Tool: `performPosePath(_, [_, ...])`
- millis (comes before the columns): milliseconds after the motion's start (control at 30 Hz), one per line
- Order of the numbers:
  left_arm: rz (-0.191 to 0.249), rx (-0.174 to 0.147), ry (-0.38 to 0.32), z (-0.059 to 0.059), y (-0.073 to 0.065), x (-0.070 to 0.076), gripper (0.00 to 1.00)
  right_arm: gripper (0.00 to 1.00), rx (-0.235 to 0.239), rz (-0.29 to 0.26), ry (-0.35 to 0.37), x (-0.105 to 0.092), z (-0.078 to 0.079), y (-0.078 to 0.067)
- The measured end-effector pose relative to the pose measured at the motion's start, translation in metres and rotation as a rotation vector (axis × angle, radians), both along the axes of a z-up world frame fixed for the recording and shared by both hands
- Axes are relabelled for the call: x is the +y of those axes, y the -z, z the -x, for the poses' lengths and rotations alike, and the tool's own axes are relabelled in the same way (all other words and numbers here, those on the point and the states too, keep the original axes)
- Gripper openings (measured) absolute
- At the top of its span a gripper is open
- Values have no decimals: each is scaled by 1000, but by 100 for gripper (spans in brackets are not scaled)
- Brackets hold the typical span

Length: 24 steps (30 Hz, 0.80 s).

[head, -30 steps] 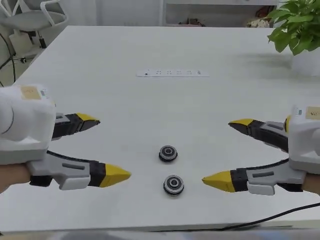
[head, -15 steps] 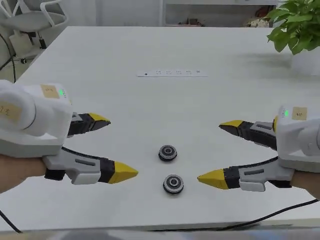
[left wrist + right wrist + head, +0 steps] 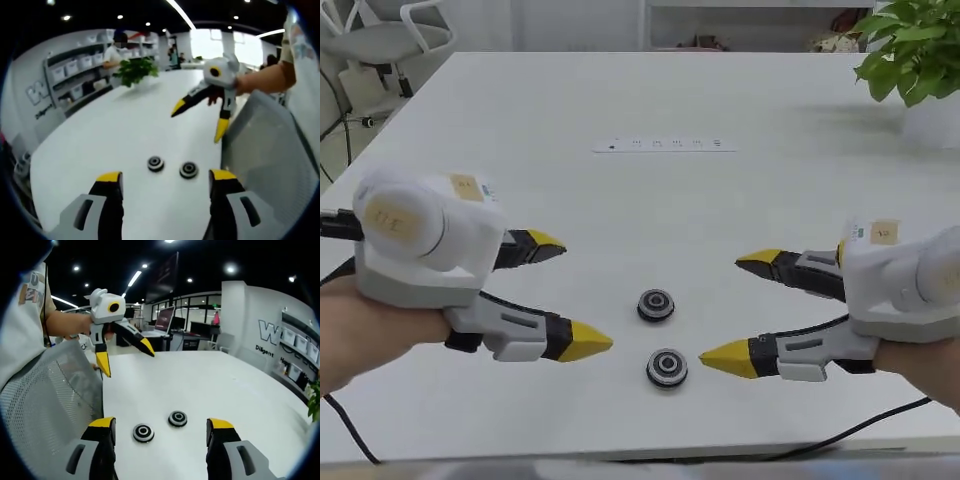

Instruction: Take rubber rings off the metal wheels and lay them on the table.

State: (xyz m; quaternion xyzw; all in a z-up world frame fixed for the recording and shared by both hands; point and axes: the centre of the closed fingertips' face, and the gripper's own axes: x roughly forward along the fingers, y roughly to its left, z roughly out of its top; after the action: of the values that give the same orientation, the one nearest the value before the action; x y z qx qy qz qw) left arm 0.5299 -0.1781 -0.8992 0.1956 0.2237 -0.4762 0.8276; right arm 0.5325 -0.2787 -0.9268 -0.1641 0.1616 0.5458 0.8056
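Wheels (image 3: 656,306) — two, on the table (image 3: 620,200) — lie between left gripper (image 3: 586,295) and right gripper (image 3: 720,309), both claws wide.

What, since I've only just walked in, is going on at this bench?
A person holds a gripper in each hand above a white table. The left gripper and the right gripper, both open, flank two small wheels lying flat on it: the far wheel and the near wheel. Neither gripper touches a wheel, and nothing is gripped yet.
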Motion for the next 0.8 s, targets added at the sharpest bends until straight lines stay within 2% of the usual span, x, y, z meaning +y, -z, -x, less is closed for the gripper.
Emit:
performPosePath(233, [4, 15, 14, -5, 6, -10, 69, 70, 9, 19, -34, 3, 1, 13])
performPosePath(367, [-2, 30, 24, -5, 14, -14, 69, 67, 16, 21, -43, 4, 1, 19])
performPosePath(533, [6, 61, 36, -4, 24, -21, 67, 60, 17, 25, -70, 6, 3, 27])
performPosePath(800, [-25, 97, 70, -1, 44, -27, 63, 55, 36, 36, -96, 9, 4, 38])
